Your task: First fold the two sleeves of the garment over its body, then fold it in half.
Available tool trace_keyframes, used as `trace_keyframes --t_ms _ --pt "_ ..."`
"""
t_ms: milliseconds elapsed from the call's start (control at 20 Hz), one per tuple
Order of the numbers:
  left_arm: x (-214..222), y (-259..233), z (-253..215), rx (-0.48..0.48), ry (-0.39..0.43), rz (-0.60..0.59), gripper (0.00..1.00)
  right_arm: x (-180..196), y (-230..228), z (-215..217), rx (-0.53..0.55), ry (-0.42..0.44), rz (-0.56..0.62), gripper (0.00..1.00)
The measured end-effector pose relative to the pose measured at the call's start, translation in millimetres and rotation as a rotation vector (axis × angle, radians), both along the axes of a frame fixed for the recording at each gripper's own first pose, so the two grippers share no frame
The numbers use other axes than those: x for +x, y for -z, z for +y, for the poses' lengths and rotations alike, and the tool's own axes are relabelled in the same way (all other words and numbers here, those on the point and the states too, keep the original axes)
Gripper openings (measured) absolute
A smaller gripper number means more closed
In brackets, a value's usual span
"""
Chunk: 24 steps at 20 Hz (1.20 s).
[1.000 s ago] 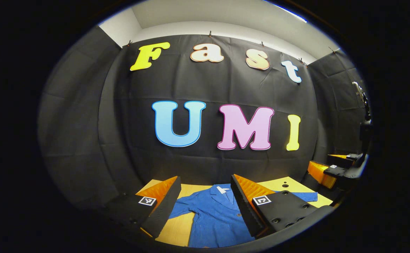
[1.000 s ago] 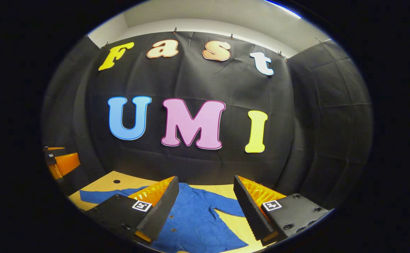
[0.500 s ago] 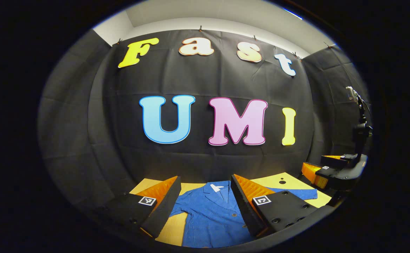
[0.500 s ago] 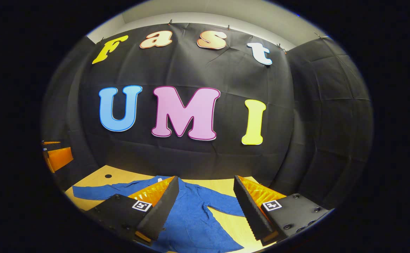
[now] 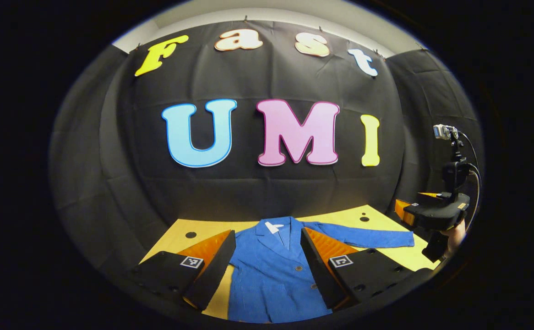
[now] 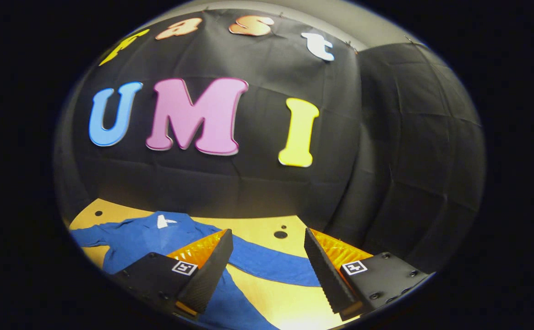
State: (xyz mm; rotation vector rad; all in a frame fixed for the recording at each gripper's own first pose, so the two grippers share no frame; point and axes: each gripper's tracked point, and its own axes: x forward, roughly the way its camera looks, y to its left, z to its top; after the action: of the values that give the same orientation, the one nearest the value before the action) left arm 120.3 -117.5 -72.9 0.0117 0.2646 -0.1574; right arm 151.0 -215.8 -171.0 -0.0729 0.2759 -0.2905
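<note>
A blue button-up garment point(image 5: 271, 275) lies flat on the yellow table point(image 5: 203, 229), collar toward the back wall, both sleeves spread outward. My left gripper point(image 5: 267, 263) hovers open above its body, nothing between the fingers. In the left gripper view its right sleeve point(image 5: 367, 238) stretches toward the other gripper point(image 5: 434, 215), held by a hand at the right edge. In the right gripper view the garment point(image 6: 143, 236) lies to the left, and that sleeve point(image 6: 271, 270) runs between the fingers of my open right gripper point(image 6: 267, 263), which hangs above it.
The table point(image 6: 258, 229) has small round holes point(image 6: 280, 234) near its back edge. The black cloth wall rises right behind the table and closes the right side. Bare yellow tabletop point(image 6: 294, 307) shows in front of the sleeve.
Both views have tipped downward, showing more table and garment. The right gripper has swung to the right, from over the garment's body to over its right sleeve.
</note>
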Motion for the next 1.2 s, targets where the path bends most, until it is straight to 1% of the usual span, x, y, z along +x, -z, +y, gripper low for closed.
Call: trace_keyframes --t_ms 50,100,150,200,250,300,350,500,550,600,700,800,900,950,1000,1100,1150,1200 --pt "4 4 -7 -0.004 0.006 0.015 0.82 3 16 -19 -0.002 0.038 0.032 0.99" --pt "9 4 -17 -0.008 0.016 0.025 0.82 8 34 -45 -0.005 0.079 0.060 0.95" --pt "13 5 -25 -0.007 0.025 0.031 0.82 9 48 -65 -0.002 0.111 0.089 0.99" --pt "18 6 -34 0.000 0.039 0.036 0.82 10 67 -84 0.007 0.143 0.126 0.99" --pt "22 6 -44 0.008 0.055 0.039 0.82 9 87 -101 0.026 0.173 0.166 0.95" --pt "28 7 -53 0.017 0.073 0.041 0.82 10 108 -116 0.048 0.195 0.207 0.95" --pt "32 8 -63 0.024 0.090 0.044 0.82 8 126 -131 0.063 0.225 0.244 0.99" --pt "40 7 -94 0.022 0.140 0.049 0.82 1 189 -167 0.158 0.316 0.392 1.00" --pt "41 7 -103 0.015 0.158 0.052 0.82 -3 206 -174 0.202 0.342 0.441 0.96" --pt "43 6 -112 0.004 0.173 0.055 0.82 -9 222 -179 0.242 0.363 0.486 1.00" --pt "43 6 -124 -0.016 0.192 0.062 0.82 -15 239 -193 0.264 0.407 0.528 1.00" --pt "42 8 -130 -0.022 0.200 0.070 0.82 -14 254 -200 0.277 0.432 0.552 1.00" --pt "42 13 -130 -0.024 0.197 0.082 0.82 -16 260 -197 0.361 0.450 0.591 1.00" --pt "42 15 -130 -0.028 0.193 0.088 0.82 -14 255 -198 0.403 0.470 0.571 1.00" --pt "40 17 -129 -0.031 0.187 0.096 0.82 -15 258 -204 0.427 0.488 0.569 0.97" --pt "41 17 -125 -0.036 0.172 0.103 0.82 -14 258 -202 0.426 0.495 0.558 1.00" --pt "41 15 -123 -0.041 0.167 0.101 0.81 -13 256 -199 0.425 0.483 0.558 0.96" --pt "41 16 -122 -0.043 0.161 0.101 0.81 -10 254 -197 0.427 0.467 0.562 0.99"
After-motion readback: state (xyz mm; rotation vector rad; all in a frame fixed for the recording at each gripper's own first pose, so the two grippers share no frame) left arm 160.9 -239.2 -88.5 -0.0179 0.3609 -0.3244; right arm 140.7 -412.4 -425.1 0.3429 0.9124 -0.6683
